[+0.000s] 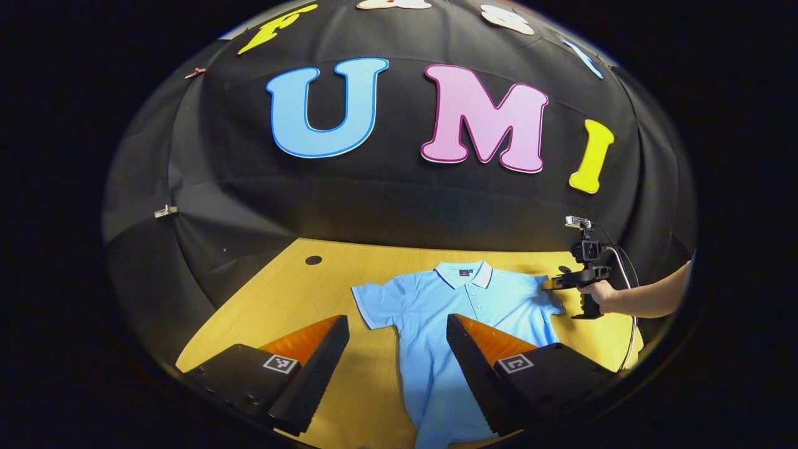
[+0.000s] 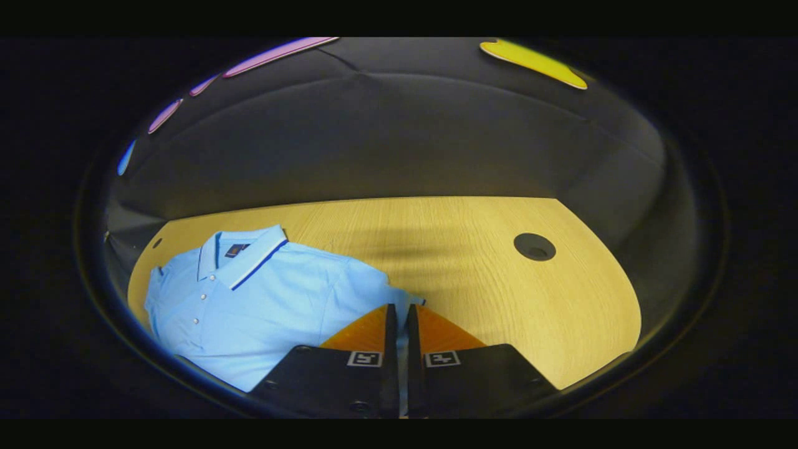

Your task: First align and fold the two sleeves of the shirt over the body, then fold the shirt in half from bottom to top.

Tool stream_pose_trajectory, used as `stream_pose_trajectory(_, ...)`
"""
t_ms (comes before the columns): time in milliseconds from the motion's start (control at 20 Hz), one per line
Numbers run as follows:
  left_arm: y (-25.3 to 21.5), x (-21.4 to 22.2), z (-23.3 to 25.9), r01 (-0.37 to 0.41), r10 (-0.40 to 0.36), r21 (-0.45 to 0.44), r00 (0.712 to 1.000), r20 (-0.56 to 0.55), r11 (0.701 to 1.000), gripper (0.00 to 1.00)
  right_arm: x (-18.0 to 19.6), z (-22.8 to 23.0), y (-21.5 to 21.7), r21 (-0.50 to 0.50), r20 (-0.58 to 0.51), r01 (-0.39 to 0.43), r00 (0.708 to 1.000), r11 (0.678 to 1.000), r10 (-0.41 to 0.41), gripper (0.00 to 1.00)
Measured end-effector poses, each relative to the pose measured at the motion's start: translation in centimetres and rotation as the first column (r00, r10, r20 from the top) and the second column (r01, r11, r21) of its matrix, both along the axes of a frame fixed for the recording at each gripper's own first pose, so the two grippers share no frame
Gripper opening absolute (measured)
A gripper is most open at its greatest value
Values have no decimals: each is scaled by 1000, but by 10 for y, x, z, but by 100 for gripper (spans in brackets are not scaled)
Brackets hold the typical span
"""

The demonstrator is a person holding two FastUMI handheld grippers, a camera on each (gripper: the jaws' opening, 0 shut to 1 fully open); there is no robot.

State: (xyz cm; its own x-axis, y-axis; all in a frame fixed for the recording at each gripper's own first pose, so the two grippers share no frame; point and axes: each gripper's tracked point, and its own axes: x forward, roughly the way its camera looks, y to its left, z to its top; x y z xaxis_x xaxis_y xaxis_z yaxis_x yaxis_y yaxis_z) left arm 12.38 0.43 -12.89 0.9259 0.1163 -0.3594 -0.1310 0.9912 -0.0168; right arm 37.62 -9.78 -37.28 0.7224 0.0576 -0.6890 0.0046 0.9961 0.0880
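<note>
1. One light-blue shirt [image 1: 449, 305] lies flat on the wooden table [image 2: 499, 293], collar toward the far edge.
2. The right gripper [image 2: 401, 312] pinches a sleeve hem [image 2: 408, 304], bare table beside it.
3. The left gripper [image 1: 398, 327] hovers, jaws spread wide.

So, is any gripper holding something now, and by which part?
The right gripper pinches the shirt by its sleeve edge; the left gripper holds nothing.

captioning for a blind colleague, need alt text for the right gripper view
The right gripper is closed on the sleeve edge of a light blue polo shirt lying flat on a wooden table, collar toward the back wall.
</note>
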Motion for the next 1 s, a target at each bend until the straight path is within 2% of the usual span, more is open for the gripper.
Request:
stream_pose_trajectory(100, 5, -2, -1, -13, 13, -5, 1000, 2, 1000, 100, -3, 2, 3, 8, -10, 3, 1000, 1000, -2, 5)
stream_pose_trajectory(150, 8, -3, 1, -20, 20, -6, 1000, 3, 1000, 100, -5, 7, 2, -10, -5, 3, 1000, 1000, -3, 8)
stream_pose_trajectory(350, 20, -10, 0, -48, 48, -15, 999, 12, 999, 100, 5, 59, 30, -56, 104, -12, 994, 998, 18, 8)
stream_pose_trajectory(650, 34, -18, -5, -91, 92, -53, 996, 15, 994, 100, -1, 95, 126, -56, 147, -99, 983, 994, 106, 8)
stream_pose_trajectory(750, 37, -19, -9, -99, 100, -67, 995, 17, 993, 100, -10, 94, 167, -59, 141, -152, 977, 987, 159, 2)
stream_pose_trajectory(800, 40, -19, -12, -106, 108, -74, 994, 13, 992, 100, -15, 92, 189, -54, 135, -184, 973, 981, 190, 8)
stream_pose_trajectory(850, 43, -20, -13, -116, 117, -81, 993, 11, 990, 100, -21, 90, 212, -44, 133, -226, 964, 973, 230, 8)
stream_pose_trajectory(900, 45, -21, -14, -120, 122, -89, 992, 16, 989, 100, -27, 85, 232, -41, 126, -268, 954, 963, 271, 3)
stream_pose_trajectory(950, 48, -20, -14, -121, 124, -95, 992, 25, 988, 100, -36, 78, 250, -37, 115, -305, 945, 952, 307, 13)
stream_pose_trajectory(1000, 52, -19, -16, -123, 127, -99, 992, 28, 987, 100, -43, 73, 266, -28, 108, -337, 935, 941, 338, 27)
